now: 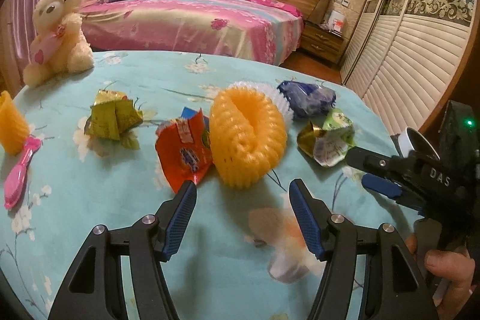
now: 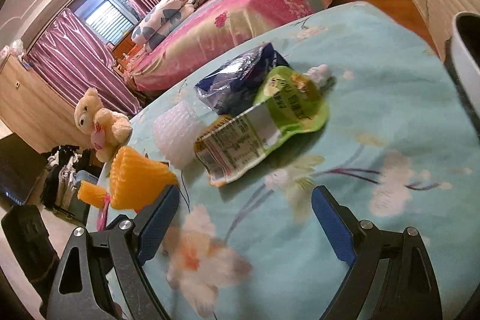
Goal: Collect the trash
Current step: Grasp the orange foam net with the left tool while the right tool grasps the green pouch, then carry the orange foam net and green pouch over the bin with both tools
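1. The crumpled green-and-white foil snack pouch (image 2: 264, 122) lies flat on the teal floral cloth (image 2: 390, 98), mid-frame in the right wrist view, its long axis running lower left to upper right.
2. The right gripper (image 2: 244, 218) sits below it, fingers wide apart and empty; it appears the nearer.
3. The left gripper (image 1: 243, 215), also parted and empty, faces the orange foam fruit net (image 1: 247, 137) and the red torn wrapper (image 1: 183, 149).

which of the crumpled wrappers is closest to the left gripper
The red-orange wrapper. Its lower corner nearly reaches the tip of one finger of the open left gripper. The olive-green wrapper, dark blue wrapper and light green pouch lie farther off.
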`<state>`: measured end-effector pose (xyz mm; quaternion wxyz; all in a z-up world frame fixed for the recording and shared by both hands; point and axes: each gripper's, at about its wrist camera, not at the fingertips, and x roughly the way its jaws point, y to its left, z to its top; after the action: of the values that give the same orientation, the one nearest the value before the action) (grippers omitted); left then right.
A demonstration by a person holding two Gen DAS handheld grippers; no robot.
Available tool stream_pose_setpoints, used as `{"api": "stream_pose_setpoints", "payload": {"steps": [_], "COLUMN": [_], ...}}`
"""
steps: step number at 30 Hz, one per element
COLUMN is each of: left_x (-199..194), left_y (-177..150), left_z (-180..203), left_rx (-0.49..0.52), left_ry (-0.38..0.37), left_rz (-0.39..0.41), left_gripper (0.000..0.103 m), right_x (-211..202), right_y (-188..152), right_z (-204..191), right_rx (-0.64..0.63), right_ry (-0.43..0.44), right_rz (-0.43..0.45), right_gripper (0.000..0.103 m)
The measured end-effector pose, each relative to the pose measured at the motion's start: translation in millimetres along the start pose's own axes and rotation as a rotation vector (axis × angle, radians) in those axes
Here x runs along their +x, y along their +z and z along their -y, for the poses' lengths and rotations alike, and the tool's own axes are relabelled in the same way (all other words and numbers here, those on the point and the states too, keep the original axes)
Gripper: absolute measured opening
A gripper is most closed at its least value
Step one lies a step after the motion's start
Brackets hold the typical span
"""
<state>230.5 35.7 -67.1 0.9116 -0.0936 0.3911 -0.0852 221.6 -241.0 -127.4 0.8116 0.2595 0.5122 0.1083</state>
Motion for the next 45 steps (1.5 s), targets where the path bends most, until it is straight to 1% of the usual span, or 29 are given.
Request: {"api": "stream_pose_setpoints", "payload": {"steps": [3,5,8,13,14,15,16,17,18,19,20,21,24,29,32,35,37,38,39,40,41,42,45], "left_x": [5,9,15,24,25,26,27,27,28,29,30,30,26,17,13,12,13,14,14,13,12,12,8], "left_y": [7,11,15,16,16,16,16,16,17,17,17,18,18,14,10,6,4,3,2,1,1,1,-1], "left_z": [-4,-7,-9,-7,-7,-7,-8,-8,-8,-8,-7,-7,-3,8,12,17,21,23,23,27,28,28,34], "left_rx": [-0.001,-0.01,-0.013,-0.001,0.0,0.0,-0.001,-0.001,-0.002,-0.002,0.0,0.005,0.022,0.042,0.051,0.065,0.073,0.079,0.085,0.086,0.088,0.089,0.093], "left_ry": [0.005,-0.004,-0.014,-0.013,-0.013,-0.012,-0.015,-0.019,-0.024,-0.03,-0.032,-0.032,-0.045,-0.085,-0.117,-0.134,-0.14,-0.143,-0.144,-0.143,-0.144,-0.144,-0.143], "left_rz": [0.008,0.013,0.018,0.017,0.017,0.018,0.018,0.015,0.011,0.006,0.0,-0.003,0.006,0.0,-0.012,-0.021,-0.03,-0.034,-0.038,-0.04,-0.043,-0.048,-0.05], "left_gripper": [0.065,0.065,0.065,0.064,0.063,0.062,0.059,0.052,0.044,0.038,0.029,0.026,0.022,0.021,0.021,0.021,0.021,0.021,0.021,0.021,0.021,0.021,0.021], "right_x": [8,13,20,26,27,28,28,28,28,27,25,24,13,-10,-29,-43,-43,-43,-43,-42,-41,-38,-28], "right_y": [7,11,18,26,28,28,29,29,30,30,30,29,25,19,19,20,21,20,20,19,16,15,9], "right_z": [-1,-1,0,2,1,2,4,6,10,14,17,20,26,38,41,41,41,42,43,44,43,43,47], "right_rx": [0.038,0.069,0.11,0.16,0.164,0.164,0.165,0.168,0.172,0.178,0.184,0.183,0.17,0.159,0.093,0.003,-0.053,-0.069,-0.064,-0.046,-0.033,-0.016,0.033], "right_ry": [0.01,0.016,0.008,-0.025,-0.034,-0.046,-0.056,-0.067,-0.07,-0.059,-0.047,-0.043,-0.037,-0.011,-0.012,-0.066,-0.122,-0.152,-0.151,-0.139,-0.137,-0.134,-0.108], "right_rz": [0.008,0.016,0.036,0.073,0.076,0.078,0.08,0.081,0.082,0.084,0.083,0.08,0.078,0.051,0.003,-0.036,-0.066,-0.062,-0.056,-0.048,-0.041,-0.035,-0.019], "right_gripper": [0.092,0.092,0.092,0.088,0.083,0.074,0.069,0.057,0.051,0.05,0.047,0.044,0.041,0.04,0.04,0.04,0.041,0.041,0.045,0.045,0.048,0.054,0.06]}}
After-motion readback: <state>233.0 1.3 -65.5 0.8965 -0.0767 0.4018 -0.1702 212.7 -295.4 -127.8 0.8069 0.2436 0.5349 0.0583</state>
